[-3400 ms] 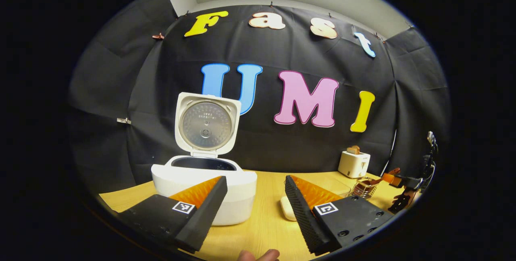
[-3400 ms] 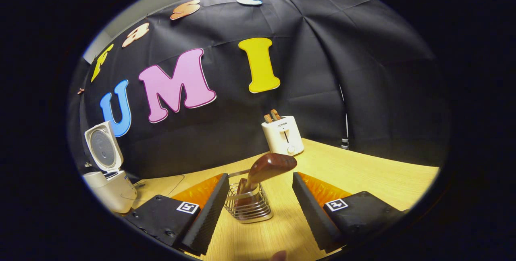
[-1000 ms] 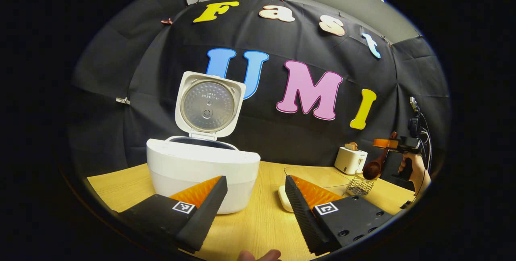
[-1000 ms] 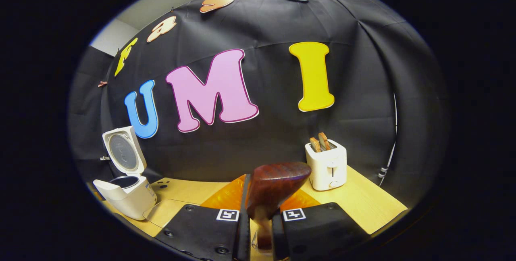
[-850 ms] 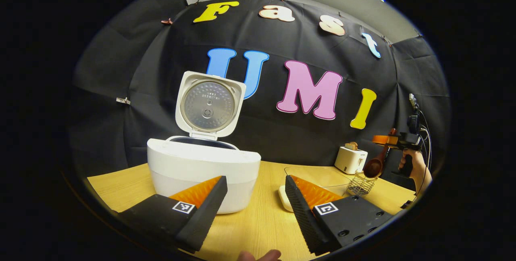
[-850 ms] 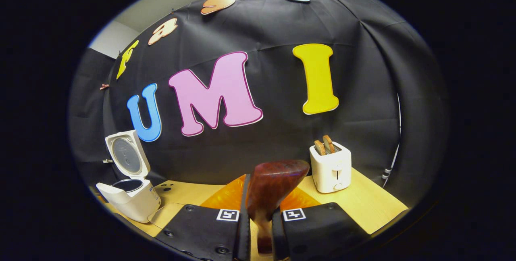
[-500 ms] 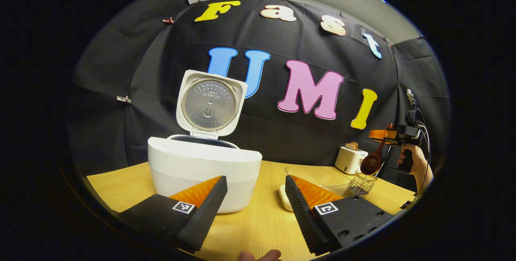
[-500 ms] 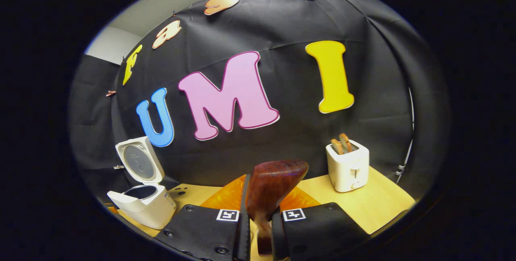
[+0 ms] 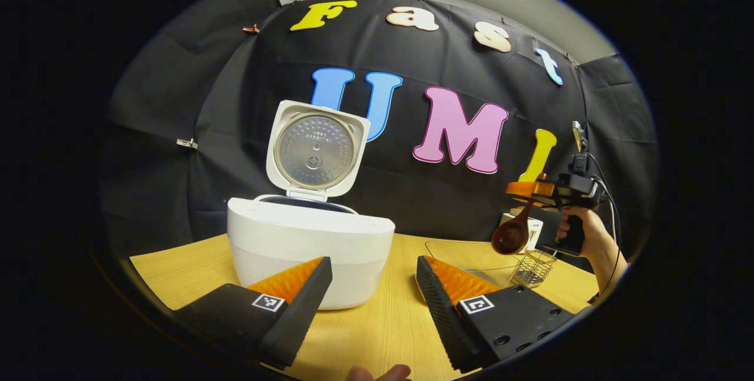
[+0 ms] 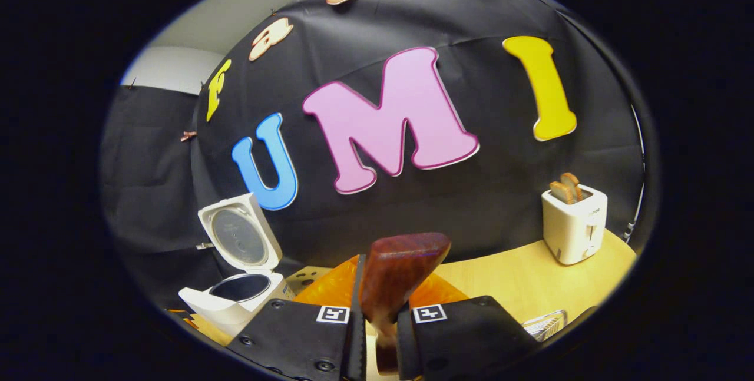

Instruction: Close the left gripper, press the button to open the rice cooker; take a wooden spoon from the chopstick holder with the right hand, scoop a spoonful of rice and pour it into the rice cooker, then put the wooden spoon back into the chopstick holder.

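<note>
Two grippers are in my feeds. From the left gripper view, my left gripper [image 9: 373, 287] sits at the bottom of the frame with its jaws spread wide and nothing between them, low over the wooden table [image 9: 386, 334]. One rice cooker [image 9: 310, 254] stands just beyond its left finger, centre-left of the frame, with its lid [image 9: 317, 149] swung up and upright. At the right edge of the same view I see the right gripper [image 9: 526, 190] raised off the table, a hand [image 9: 580, 231] on its grip, and one wooden spoon [image 9: 511, 235] hanging from it bowl-down. One wire chopstick holder [image 9: 533, 265] stands on the table below and slightly right of that bowl, apart from it. One glass bowl [image 9: 471, 254] sits beside the holder on its left; I cannot tell what is in it.

In the right gripper view, the right gripper's [image 10: 381, 334] jaws are closed tight on the spoon's [image 10: 398, 278] handle at bottom centre, its broad end sticking up above the fingers. The cooker [image 10: 238, 287] lies lower left, open. One white toaster [image 10: 572, 223] with two slices of toast [image 10: 564, 188] stands at the right of the frame.
</note>
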`<move>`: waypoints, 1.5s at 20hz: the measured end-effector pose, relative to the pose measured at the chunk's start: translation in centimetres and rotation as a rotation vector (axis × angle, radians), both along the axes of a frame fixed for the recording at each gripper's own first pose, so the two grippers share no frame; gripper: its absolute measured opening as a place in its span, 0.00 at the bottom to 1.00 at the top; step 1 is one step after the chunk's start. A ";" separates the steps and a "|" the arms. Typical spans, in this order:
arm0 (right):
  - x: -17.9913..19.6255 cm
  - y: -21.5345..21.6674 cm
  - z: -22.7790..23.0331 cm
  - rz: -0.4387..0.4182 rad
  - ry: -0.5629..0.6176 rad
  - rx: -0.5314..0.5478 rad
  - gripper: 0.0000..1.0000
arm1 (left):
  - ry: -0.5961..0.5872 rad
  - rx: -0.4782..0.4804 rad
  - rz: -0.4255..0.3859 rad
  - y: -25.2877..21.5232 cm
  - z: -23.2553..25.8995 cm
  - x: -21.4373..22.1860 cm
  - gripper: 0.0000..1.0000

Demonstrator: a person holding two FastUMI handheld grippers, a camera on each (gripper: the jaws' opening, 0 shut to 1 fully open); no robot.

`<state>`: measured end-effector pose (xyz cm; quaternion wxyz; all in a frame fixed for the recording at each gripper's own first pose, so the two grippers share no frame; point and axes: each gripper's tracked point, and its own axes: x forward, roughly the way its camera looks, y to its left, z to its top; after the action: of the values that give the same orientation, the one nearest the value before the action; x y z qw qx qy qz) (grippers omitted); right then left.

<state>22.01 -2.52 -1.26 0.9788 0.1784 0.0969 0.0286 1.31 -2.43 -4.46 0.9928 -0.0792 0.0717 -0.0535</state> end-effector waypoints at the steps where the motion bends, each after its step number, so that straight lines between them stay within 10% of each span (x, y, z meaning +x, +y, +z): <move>1: 0.4 0.8 -1.0 0.009 0.015 -0.029 0.24 | 0.000 -0.001 0.000 0.1 -0.1 -0.1 0.93; 11: 1.1 2.8 -8.5 -0.016 0.190 -0.353 0.24 | 0.007 -0.025 -0.009 0.9 -1.0 -0.5 0.92; 17: 1.0 4.9 -9.8 -0.035 0.241 -0.348 0.25 | 0.002 -0.045 -0.016 1.8 -1.4 -0.9 0.93; 26: 1.3 5.9 -10.8 -0.173 0.245 0.034 0.25 | 0.002 -0.072 -0.006 3.5 -2.0 -1.4 0.93; 30: 0.8 4.0 -11.6 -0.260 0.280 0.368 0.25 | 0.001 -0.081 -0.004 3.7 -1.9 -1.4 0.92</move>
<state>22.82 1.46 -12.89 0.9025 0.3663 0.2006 -0.1053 -0.13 1.24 -6.38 0.9887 -0.1189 0.0700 -0.0586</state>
